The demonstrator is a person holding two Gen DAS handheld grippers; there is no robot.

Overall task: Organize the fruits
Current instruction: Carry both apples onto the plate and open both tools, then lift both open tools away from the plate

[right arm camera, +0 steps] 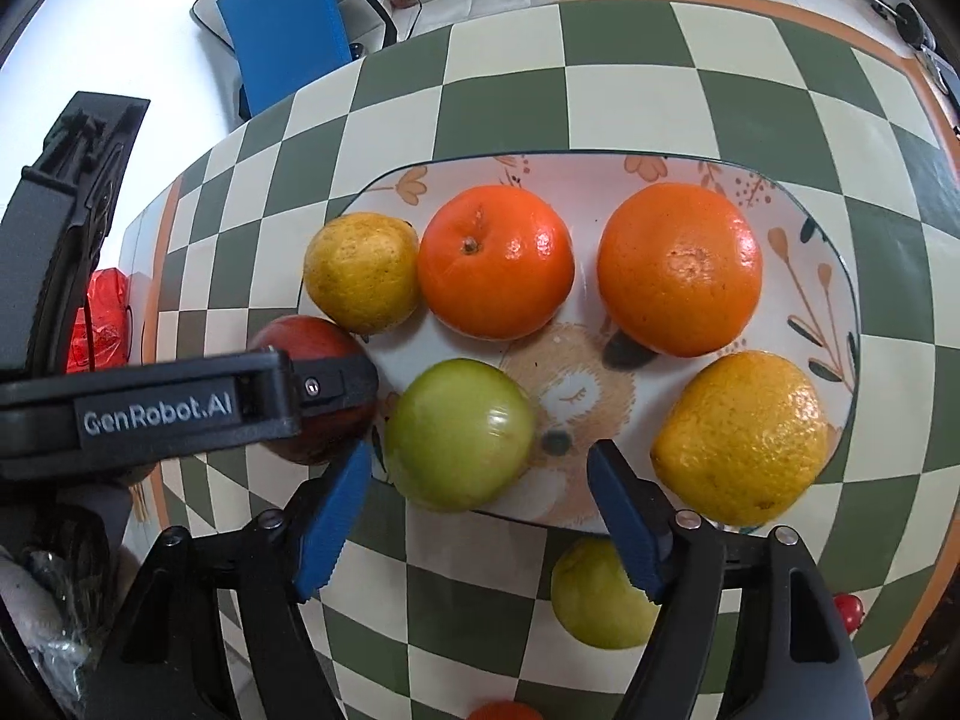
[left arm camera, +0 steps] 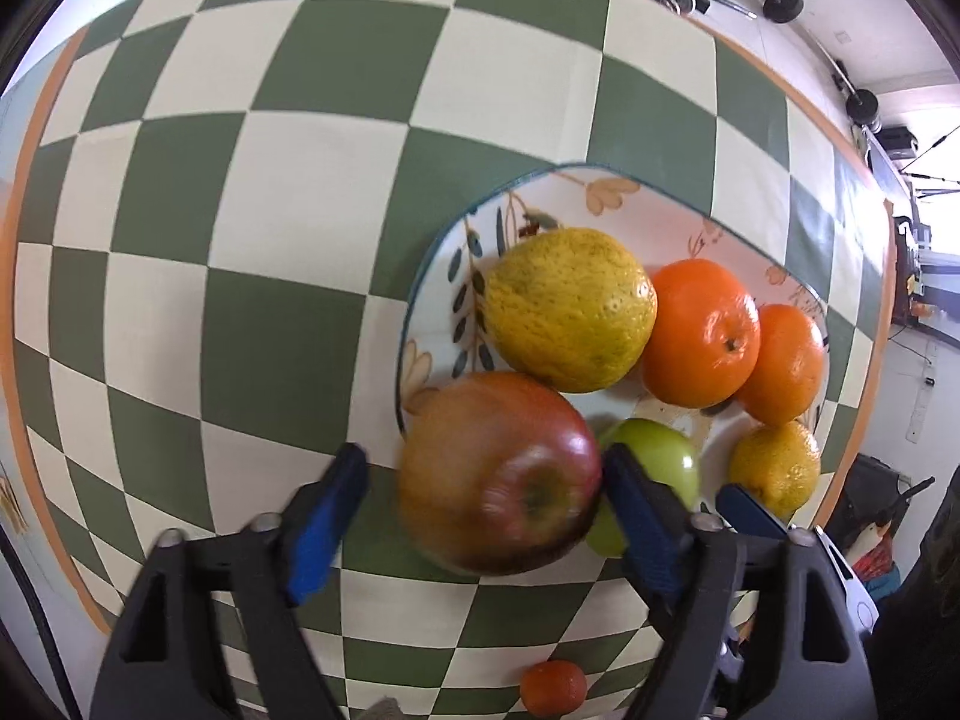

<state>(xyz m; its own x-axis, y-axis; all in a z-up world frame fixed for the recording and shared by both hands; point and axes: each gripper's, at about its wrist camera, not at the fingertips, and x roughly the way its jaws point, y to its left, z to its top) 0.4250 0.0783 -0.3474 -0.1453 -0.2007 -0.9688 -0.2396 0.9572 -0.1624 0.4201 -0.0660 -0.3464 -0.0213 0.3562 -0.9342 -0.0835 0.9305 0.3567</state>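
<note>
**Red apple between my left fingers at the plate's edge**

My left gripper (left arm camera: 483, 471) has its blue fingers spread with the red apple (left arm camera: 501, 474) between them; the right finger touches the apple, the left one stands clear of it, so I cannot tell whether it is truly gripped. The apple is blurred and sits over the near-left rim of the plate (left arm camera: 432, 276). Just beyond it on the plate are a green apple (left arm camera: 666, 462), a big yellow citrus (left arm camera: 567, 309), two oranges (left arm camera: 702, 339) and a small yellow citrus (left arm camera: 774, 465). A small orange fruit (left arm camera: 552, 687) lies on the checked tablecloth (left arm camera: 240, 210) near me.

My right gripper (right arm camera: 480, 507) is spread wide and holds nothing, hovering at the plate's near edge just in front of the green apple (right arm camera: 459, 435). A pale green fruit (right arm camera: 600, 600) lies on the cloth beside its right finger, off the plate. A small red fruit (right arm camera: 849, 607) sits at the far right edge.
</note>
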